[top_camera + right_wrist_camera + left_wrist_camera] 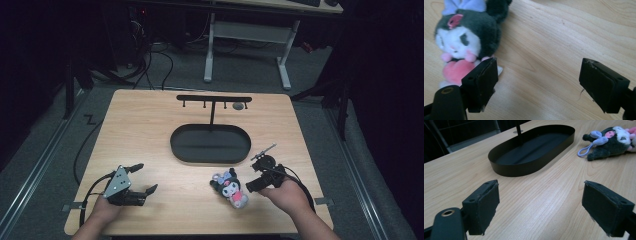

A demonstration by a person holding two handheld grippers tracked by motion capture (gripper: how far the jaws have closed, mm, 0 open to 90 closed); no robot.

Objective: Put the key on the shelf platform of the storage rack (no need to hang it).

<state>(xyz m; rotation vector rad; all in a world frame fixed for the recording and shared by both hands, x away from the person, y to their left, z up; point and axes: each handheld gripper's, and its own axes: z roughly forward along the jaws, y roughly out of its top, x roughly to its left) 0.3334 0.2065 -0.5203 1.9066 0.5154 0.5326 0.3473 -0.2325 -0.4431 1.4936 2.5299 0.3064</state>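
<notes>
While your left gripper is resting with jaws spread wide, left of the black oval tray, the plush toy is lying just below the tray, beside your right gripper, also gaping.

Open wooden table across the left half and near centre, passable between left gripper and plush toy. Blocked at centre by black oval tray with upright hook stand at its far edge. Blocked near right by plush toy, just beside right gripper, jaws spread wide.
</notes>
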